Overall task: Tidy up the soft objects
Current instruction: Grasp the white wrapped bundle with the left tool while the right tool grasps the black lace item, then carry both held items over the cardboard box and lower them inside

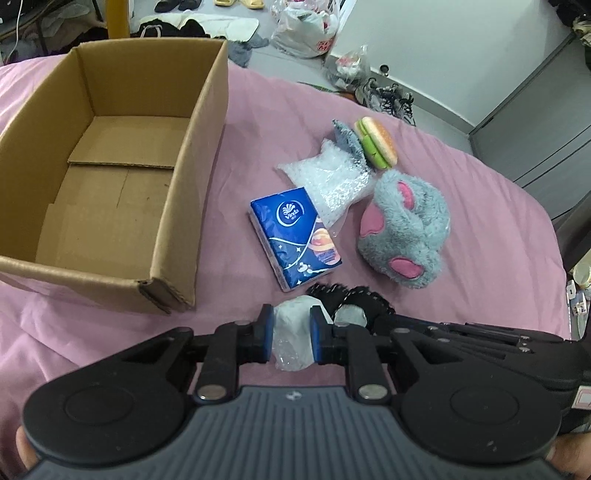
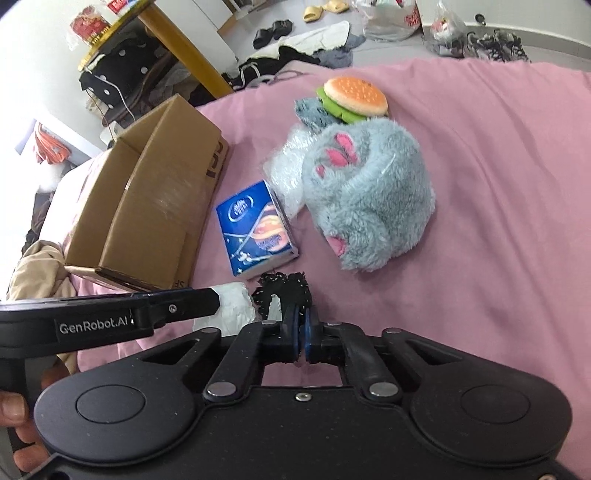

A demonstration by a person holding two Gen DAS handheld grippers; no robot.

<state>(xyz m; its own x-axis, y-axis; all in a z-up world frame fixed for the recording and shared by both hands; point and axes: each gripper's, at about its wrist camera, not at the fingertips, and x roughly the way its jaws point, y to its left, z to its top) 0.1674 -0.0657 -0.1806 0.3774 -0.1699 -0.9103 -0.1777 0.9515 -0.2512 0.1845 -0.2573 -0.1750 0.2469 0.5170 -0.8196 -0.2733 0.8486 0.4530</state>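
My left gripper (image 1: pixel 291 319) is shut on a white crinkly plastic-wrapped bundle (image 1: pixel 293 347) low over the pink bedspread. Right beside it, my right gripper (image 2: pixel 302 314) is shut on a black lacy fabric piece (image 2: pixel 284 290), which the left wrist view shows as black lace (image 1: pixel 364 297). An open, empty cardboard box (image 1: pixel 207 122) stands to the left. Ahead lie a blue tissue pack (image 1: pixel 295 236), a bubble-wrap bag (image 1: pixel 328 181), a burger toy (image 1: pixel 376 142) resting on a grey cloth (image 1: pixel 345 134), and a grey plush with pink paw pads (image 1: pixel 406 229).
The pink bedspread (image 2: pixel 498 184) covers the whole work surface. Beyond its far edge the floor holds plastic bags (image 1: pixel 310 29), shoes (image 1: pixel 391 98), clothes and a yellow table leg (image 1: pixel 118 18). A grey cabinet (image 1: pixel 546 122) stands at the right.
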